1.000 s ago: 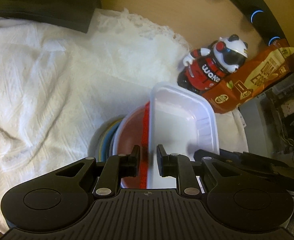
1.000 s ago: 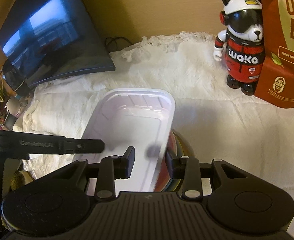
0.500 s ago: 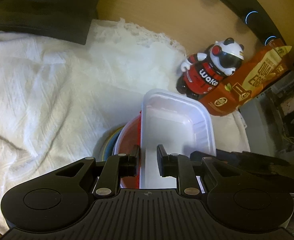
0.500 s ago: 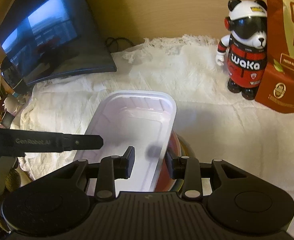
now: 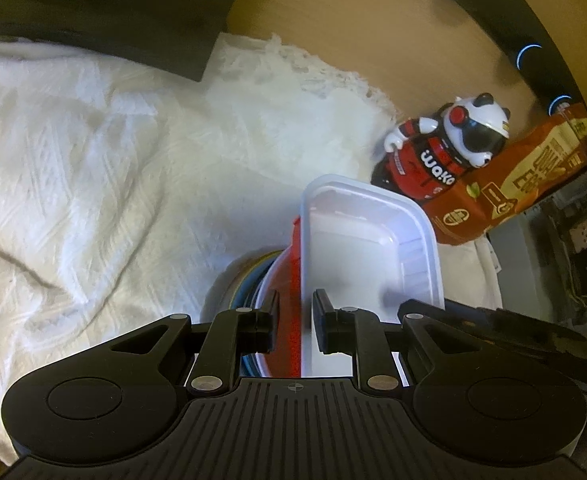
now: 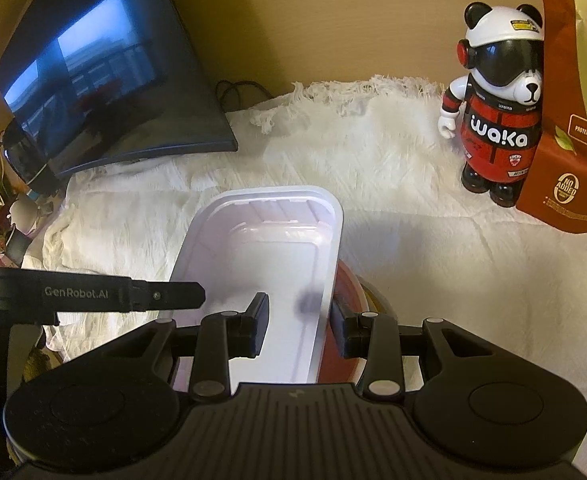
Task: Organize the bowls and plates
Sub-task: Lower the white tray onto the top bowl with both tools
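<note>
Left gripper [image 5: 294, 320]: jaws nearly closed, clamped on the left long rim of the white rectangular tray [image 5: 357, 256], one finger outside, one inside.

Right gripper [image 6: 299, 322]: jaws narrow, clamped on the tray's right long rim [image 6: 325, 280], one finger inside, one outside against the red bowl [image 6: 343, 344].

White rectangular tray: empty, plastic, held from both long sides over the bowl stack.

Red bowl: directly beneath the tray, topmost of a nested stack; blue and yellow rims [image 5: 249, 284] show below it.

White cloth [image 6: 373, 184]: rumpled, fringed, covers the table under the stack.

Panda figurine [image 6: 497, 104]: upright, far right corner of the cloth, touching the orange-brown food bag [image 6: 573, 120].

Dark screen [image 6: 93, 80]: leaning at the far left edge.
</note>
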The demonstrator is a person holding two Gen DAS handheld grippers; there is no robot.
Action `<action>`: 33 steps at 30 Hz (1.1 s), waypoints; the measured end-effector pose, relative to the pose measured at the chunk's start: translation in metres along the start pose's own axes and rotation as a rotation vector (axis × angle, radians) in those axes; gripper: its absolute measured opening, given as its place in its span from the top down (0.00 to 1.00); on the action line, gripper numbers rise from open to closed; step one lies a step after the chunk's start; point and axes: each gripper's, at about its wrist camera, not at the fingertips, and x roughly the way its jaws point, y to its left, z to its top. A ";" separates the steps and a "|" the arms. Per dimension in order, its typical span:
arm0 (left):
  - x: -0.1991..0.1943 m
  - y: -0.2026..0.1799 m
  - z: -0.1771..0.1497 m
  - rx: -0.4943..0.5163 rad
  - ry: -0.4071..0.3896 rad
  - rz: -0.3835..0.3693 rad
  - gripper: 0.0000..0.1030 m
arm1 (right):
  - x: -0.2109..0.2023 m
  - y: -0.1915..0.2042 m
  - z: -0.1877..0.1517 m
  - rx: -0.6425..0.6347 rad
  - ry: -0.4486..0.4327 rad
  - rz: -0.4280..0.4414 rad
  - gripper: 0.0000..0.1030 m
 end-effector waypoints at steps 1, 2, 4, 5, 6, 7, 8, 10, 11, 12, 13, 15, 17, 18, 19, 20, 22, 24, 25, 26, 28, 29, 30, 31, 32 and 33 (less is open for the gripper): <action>0.000 0.001 0.000 -0.004 0.003 -0.003 0.80 | 0.001 0.000 0.000 0.001 0.005 0.001 0.67; 0.000 0.001 0.000 -0.008 0.006 -0.009 0.80 | 0.002 0.001 -0.001 0.002 0.009 0.001 0.67; 0.002 0.003 0.000 -0.024 0.016 -0.021 0.80 | 0.004 0.002 0.000 -0.001 0.016 0.007 0.67; 0.003 0.004 0.000 -0.032 0.021 -0.026 0.80 | 0.005 0.003 0.000 -0.003 0.019 0.013 0.67; 0.004 0.004 0.000 -0.036 0.026 -0.029 0.80 | 0.005 0.004 0.000 -0.003 0.018 0.014 0.67; 0.004 0.003 -0.001 -0.034 0.026 -0.021 0.80 | 0.004 0.005 0.000 -0.005 0.016 0.015 0.67; 0.004 0.001 -0.001 -0.031 0.024 -0.014 0.80 | 0.003 0.005 -0.001 -0.007 0.015 0.017 0.67; 0.003 0.000 -0.002 -0.031 0.022 -0.012 0.80 | 0.002 0.005 -0.001 -0.003 0.014 0.018 0.67; 0.003 0.000 -0.002 -0.030 0.022 -0.012 0.80 | 0.001 0.004 -0.001 -0.002 0.014 0.020 0.67; 0.003 0.000 -0.002 -0.029 0.021 -0.012 0.80 | 0.001 0.004 0.000 -0.001 0.013 0.020 0.67; 0.003 -0.001 -0.002 -0.027 0.021 -0.011 0.80 | 0.001 0.004 0.000 0.000 0.014 0.020 0.67; 0.004 -0.002 -0.002 -0.025 0.022 -0.007 0.80 | 0.000 0.004 -0.001 0.002 0.015 0.021 0.67; 0.006 -0.001 -0.002 -0.026 0.024 -0.008 0.80 | 0.000 0.003 -0.001 0.003 0.017 0.025 0.67; 0.006 -0.001 -0.002 -0.029 0.026 -0.009 0.80 | 0.000 0.002 -0.002 0.005 0.019 0.027 0.67; 0.007 0.000 -0.001 -0.032 0.029 -0.011 0.80 | 0.001 0.002 -0.002 0.007 0.021 0.028 0.67; 0.008 0.001 -0.001 -0.032 0.031 -0.010 0.80 | 0.001 0.001 -0.002 0.008 0.022 0.031 0.67; 0.008 0.001 -0.001 -0.030 0.031 -0.007 0.80 | 0.001 0.001 -0.002 0.008 0.023 0.036 0.67; 0.007 0.000 -0.001 -0.030 0.027 -0.007 0.80 | 0.000 -0.001 -0.003 0.007 0.022 0.040 0.67; 0.005 -0.001 -0.002 -0.027 0.021 -0.005 0.80 | -0.001 -0.001 -0.003 0.005 0.020 0.041 0.67; 0.003 -0.002 -0.001 -0.025 0.015 -0.006 0.80 | -0.002 -0.002 -0.003 0.004 0.019 0.041 0.67; -0.002 -0.002 -0.001 -0.026 0.002 -0.002 0.80 | -0.003 -0.003 -0.003 0.004 0.016 0.041 0.67; -0.004 -0.002 -0.001 -0.026 -0.004 0.000 0.80 | -0.003 -0.003 -0.004 0.005 0.016 0.042 0.67; -0.007 -0.001 -0.001 -0.028 -0.010 0.003 0.80 | -0.004 -0.003 -0.004 0.006 0.016 0.043 0.67; -0.008 -0.001 -0.001 -0.030 -0.014 0.003 0.80 | -0.004 -0.003 -0.004 0.006 0.017 0.046 0.67; -0.009 0.000 0.000 -0.033 -0.014 0.002 0.80 | -0.004 -0.002 -0.005 0.006 0.017 0.047 0.67; -0.009 0.000 0.000 -0.034 -0.012 -0.001 0.80 | -0.004 -0.001 -0.005 0.006 0.016 0.049 0.67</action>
